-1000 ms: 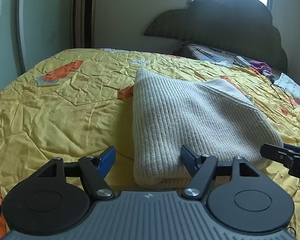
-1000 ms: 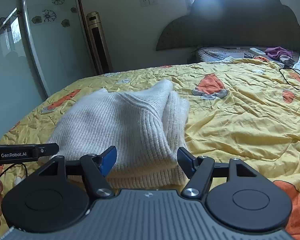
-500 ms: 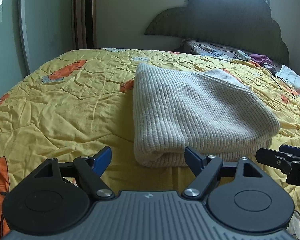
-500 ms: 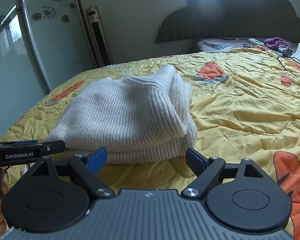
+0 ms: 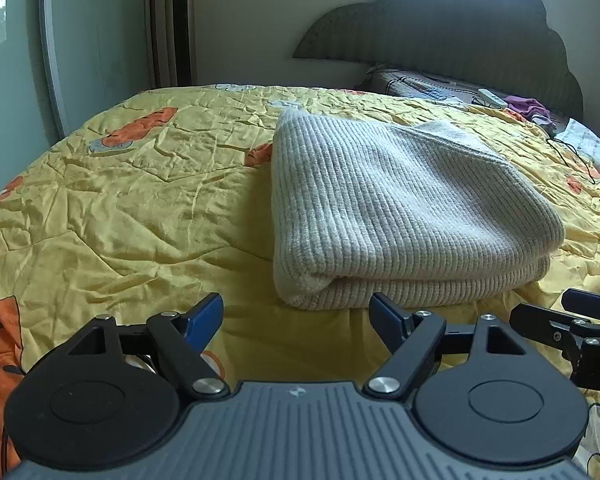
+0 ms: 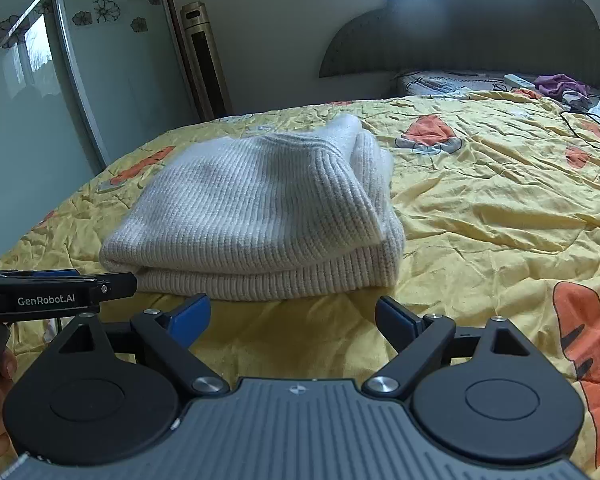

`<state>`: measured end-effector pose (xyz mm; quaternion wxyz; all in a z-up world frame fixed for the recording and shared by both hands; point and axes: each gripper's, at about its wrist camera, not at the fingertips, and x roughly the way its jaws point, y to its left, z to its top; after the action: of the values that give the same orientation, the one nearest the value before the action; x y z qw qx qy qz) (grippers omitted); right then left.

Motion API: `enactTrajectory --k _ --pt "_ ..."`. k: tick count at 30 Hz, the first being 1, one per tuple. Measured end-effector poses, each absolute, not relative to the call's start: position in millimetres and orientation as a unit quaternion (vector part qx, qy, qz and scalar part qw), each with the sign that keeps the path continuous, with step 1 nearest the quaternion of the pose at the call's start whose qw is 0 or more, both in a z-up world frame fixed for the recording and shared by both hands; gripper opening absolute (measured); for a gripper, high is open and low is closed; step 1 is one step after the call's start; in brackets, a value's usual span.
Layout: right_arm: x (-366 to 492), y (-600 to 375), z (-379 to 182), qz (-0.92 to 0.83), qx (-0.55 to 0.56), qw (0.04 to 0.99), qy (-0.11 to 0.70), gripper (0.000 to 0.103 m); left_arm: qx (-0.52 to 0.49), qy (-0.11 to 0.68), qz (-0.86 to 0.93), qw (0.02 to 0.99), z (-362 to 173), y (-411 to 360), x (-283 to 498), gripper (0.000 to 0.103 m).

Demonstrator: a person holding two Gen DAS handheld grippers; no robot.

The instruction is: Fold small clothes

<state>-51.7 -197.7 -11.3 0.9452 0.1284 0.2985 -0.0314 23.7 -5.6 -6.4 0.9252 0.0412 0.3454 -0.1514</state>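
Note:
A cream ribbed knit sweater (image 5: 400, 216) lies folded in a thick rectangle on the yellow quilt (image 5: 140, 208); it also shows in the right wrist view (image 6: 260, 216). My left gripper (image 5: 296, 316) is open and empty, just short of the sweater's near left corner. My right gripper (image 6: 292, 316) is open and empty, just short of the sweater's near edge. Neither gripper touches the sweater. The right gripper shows at the right edge of the left wrist view (image 5: 572, 328), and the left gripper at the left edge of the right wrist view (image 6: 56, 296).
The bed's dark scalloped headboard (image 5: 460, 40) stands at the back, with a remote and purple cloth (image 5: 528, 106) by it. A black cable (image 6: 588, 128) lies on the quilt at the far right. A tower fan (image 6: 204, 60) and a glass door (image 6: 60, 80) stand beyond the bed's left side.
Both grippers have drawn back from the folded sweater toward the near edge of the bed. The sweater lies still and now sits farther from the fingertips.

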Motion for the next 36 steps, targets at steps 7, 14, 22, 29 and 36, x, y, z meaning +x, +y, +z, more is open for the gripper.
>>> enactTrajectory --k 7,14,22,29,36 --pt "-46.4 -199.7 -17.6 -0.029 0.129 0.943 0.306 0.093 0.061 0.346 -0.127 0.927 -14.6 -2.8 29.3 0.08" --pt "-28.1 -208.9 -20.3 -0.018 0.145 0.941 0.304 0.093 0.046 0.362 -0.109 0.924 -23.2 10.5 51.3 0.08" --pt "-11.7 -220.9 -21.2 0.0 0.21 0.932 0.295 0.096 0.065 0.346 -0.144 0.925 -21.6 5.3 52.9 0.08" --pt "-2.5 -216.6 -15.1 0.009 0.206 0.933 0.294 0.096 -0.002 0.37 -0.116 0.922 -21.8 22.8 86.7 0.082" --pt "-12.1 -210.2 -13.5 -0.016 0.165 0.939 0.303 0.097 0.041 0.361 -0.11 0.925 -20.2 16.5 64.7 0.08"
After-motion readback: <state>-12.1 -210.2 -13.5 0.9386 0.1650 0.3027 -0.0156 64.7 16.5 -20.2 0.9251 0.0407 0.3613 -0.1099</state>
